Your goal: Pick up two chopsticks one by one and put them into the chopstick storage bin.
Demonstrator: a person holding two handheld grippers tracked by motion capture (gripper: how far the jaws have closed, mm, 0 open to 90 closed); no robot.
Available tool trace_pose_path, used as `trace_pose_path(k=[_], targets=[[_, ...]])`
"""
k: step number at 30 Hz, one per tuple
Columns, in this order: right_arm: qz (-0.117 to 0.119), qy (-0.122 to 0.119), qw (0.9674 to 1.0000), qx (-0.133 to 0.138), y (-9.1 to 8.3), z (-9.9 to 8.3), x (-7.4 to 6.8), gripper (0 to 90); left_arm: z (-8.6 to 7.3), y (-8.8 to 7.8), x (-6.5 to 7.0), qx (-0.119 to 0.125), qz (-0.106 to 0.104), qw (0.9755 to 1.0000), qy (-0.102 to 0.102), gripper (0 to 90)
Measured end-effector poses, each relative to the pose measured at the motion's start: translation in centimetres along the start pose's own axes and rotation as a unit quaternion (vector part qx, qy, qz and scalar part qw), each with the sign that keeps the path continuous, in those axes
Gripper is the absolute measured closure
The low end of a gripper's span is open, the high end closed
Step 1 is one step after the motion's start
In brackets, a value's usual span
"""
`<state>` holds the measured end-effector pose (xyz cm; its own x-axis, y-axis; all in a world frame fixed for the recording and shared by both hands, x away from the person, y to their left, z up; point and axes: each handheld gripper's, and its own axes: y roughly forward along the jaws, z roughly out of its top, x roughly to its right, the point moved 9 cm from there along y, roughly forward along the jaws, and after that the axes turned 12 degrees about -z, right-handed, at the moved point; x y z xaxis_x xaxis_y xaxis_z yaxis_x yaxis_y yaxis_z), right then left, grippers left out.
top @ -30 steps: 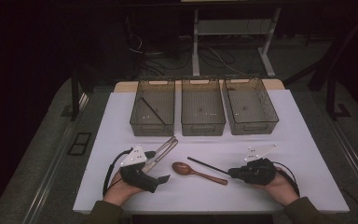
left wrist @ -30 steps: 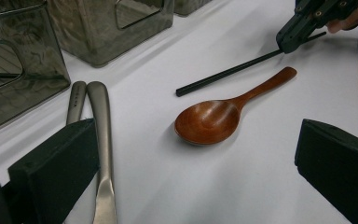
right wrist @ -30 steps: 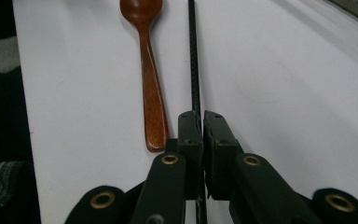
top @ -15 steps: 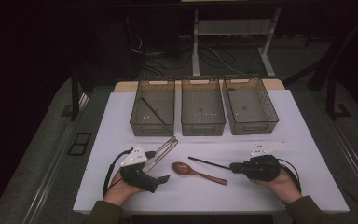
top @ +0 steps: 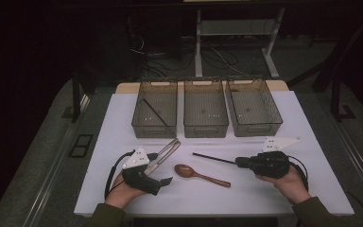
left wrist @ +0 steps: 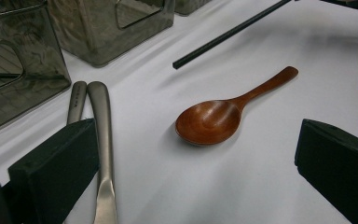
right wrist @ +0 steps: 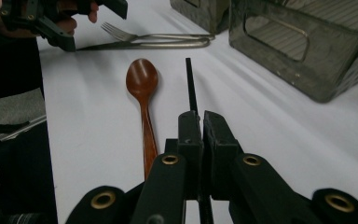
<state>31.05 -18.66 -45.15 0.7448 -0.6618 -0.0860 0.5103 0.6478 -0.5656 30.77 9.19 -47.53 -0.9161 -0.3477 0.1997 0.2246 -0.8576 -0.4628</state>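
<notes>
Right claw [right wrist: 200, 126]: pressed together on the black chopstick [top: 213, 159], pinching it near one end; the rest of the stick juts out ahead of the jaws toward the left claw.
Left claw [top: 157, 182]: spread, holding nothing; it rests low on the worktop [top: 246, 198], with the wooden spoon [left wrist: 214, 120] lying ahead between its two jaws.
Change: a second ago the chopstick lay flat on the worktop beside the right claw; now it is gripped and its free tip casts a shadow below it in the left gripper view, so it looks lifted clear.
Meaning: pickup judged done; the likely next step is carrying the stick forward to the left-hand bin [top: 154, 114], which already holds a similar dark stick [top: 155, 112].
Spoon: just beside the right claw's left jaw, handle toward it, untouched.
Fork and knife [right wrist: 149, 39]: metal, lying side by side just beside the left claw's left jaw.
Middle bin [top: 205, 113], right-hand bin [top: 254, 112]: beyond both claws; contents hard to make out through the tinted walls.
Hidden: the chopstick's gripped end, covered by the right claw's jaws; bin floors dim.
</notes>
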Motion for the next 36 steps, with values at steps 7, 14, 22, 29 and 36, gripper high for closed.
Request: trace_pose_path(k=[7, 14, 22, 29, 36], targets=[[-0.006, -0.004, 0.9999, 0.013, -0.1, 1.5, 0.3, 85.6, 0.0, -0.1, -0.1, 0.002, 0.001, 1.0, 0.0, 0.0], [-0.008, -0.006, 0.9996, 0.027, -0.2, 2.9, 0.5, 85.6, 0.0, -0.1, -0.1, 0.001, 0.002, 1.0, 0.0, 0.0], [-0.011, -0.003, 0.9989, 0.046, -0.4, 4.7, 0.7, 85.6, 0.1, 0.0, -0.1, 0.005, 0.003, 1.0, -0.003, 0.0], [-0.025, -0.001, 0.9977, 0.063, -0.5, 6.7, 1.2, 85.6, 0.1, -0.1, -0.1, 0.003, 0.002, 1.0, -0.002, 0.0], [-0.035, 0.004, 0.9973, 0.064, 0.6, 8.3, 1.7, 85.5, 0.1, 0.0, -0.1, 0.004, 0.001, 1.0, 0.0, 0.0]])
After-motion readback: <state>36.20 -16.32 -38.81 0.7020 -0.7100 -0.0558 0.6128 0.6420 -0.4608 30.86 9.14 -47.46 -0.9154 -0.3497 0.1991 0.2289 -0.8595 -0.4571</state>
